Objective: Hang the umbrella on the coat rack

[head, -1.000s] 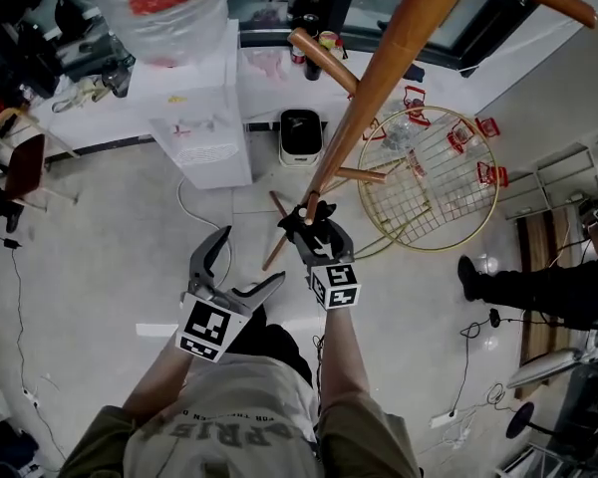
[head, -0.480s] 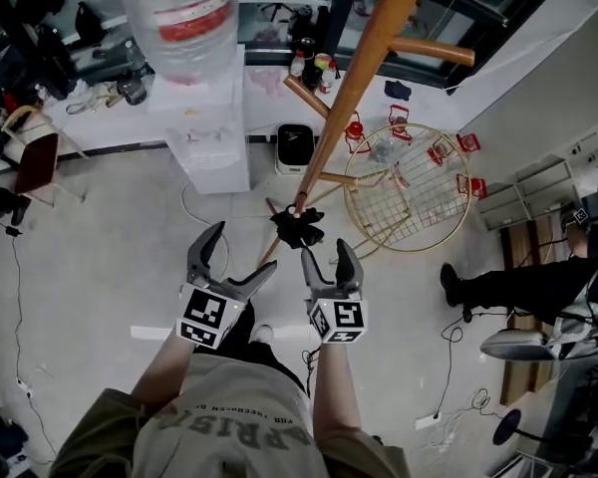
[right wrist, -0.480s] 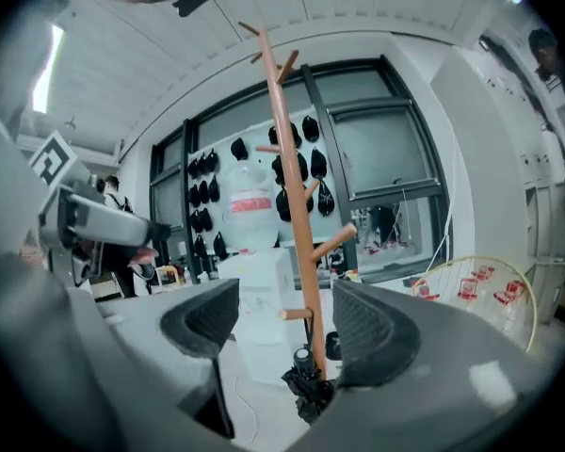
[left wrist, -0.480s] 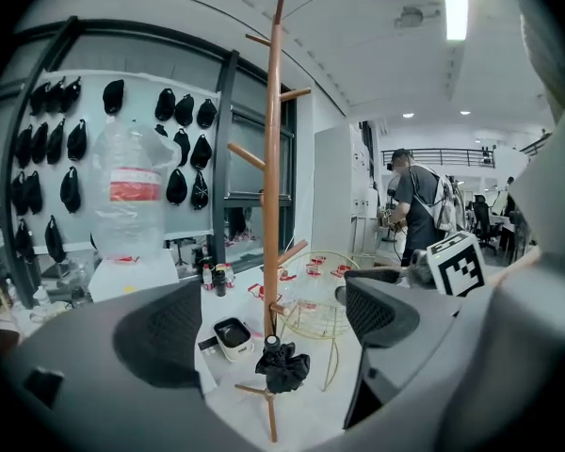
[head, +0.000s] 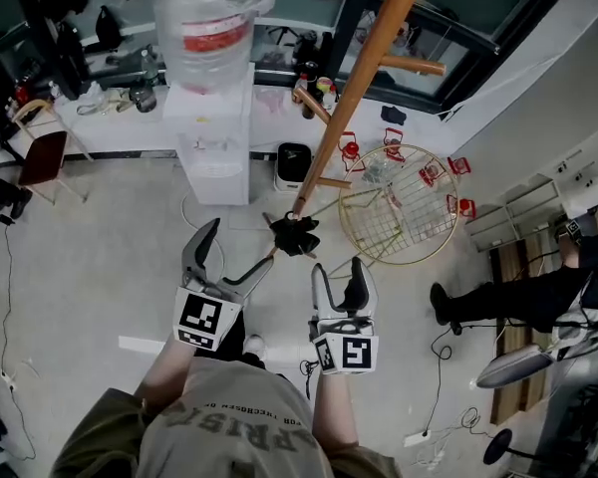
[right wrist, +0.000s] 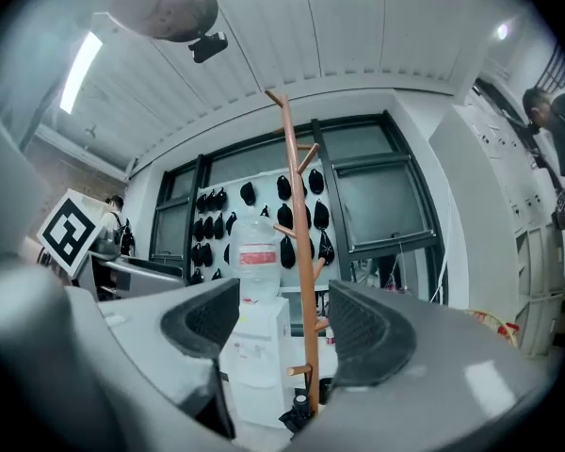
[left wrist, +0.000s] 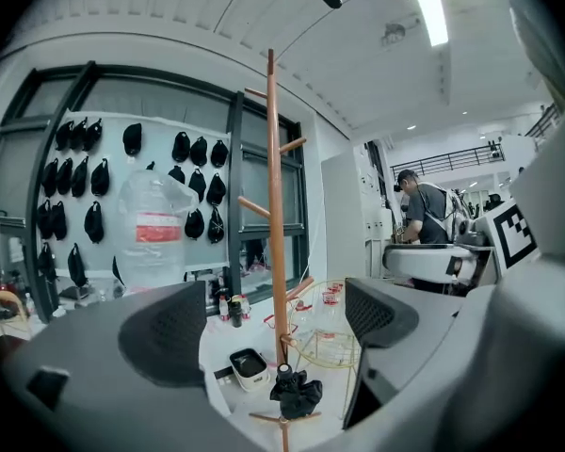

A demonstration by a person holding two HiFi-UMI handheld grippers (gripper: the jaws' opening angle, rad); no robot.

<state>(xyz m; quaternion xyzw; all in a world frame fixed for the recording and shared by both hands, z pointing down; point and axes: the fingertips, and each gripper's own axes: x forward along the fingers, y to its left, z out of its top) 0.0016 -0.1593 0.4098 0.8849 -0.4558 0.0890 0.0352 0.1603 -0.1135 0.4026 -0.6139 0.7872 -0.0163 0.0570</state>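
The wooden coat rack rises from the floor ahead of me. A black folded umbrella hangs low on its pole, just above the base legs. My left gripper is held to the lower left of the umbrella, jaws wide open and empty. My right gripper is below and right of it, also open and empty. In the left gripper view the umbrella shows between the open jaws, far off, on the rack. The right gripper view shows the pole and the umbrella at its foot.
A white water dispenser with a big bottle stands left of the rack. A small white bin sits beside it. A round gold wire rack leans at the right. A person's legs and cables are at the far right.
Both grippers have drawn back from the rack and risen. The right gripper, at the umbrella a second ago, is now apart from it. The umbrella stays on the rack.
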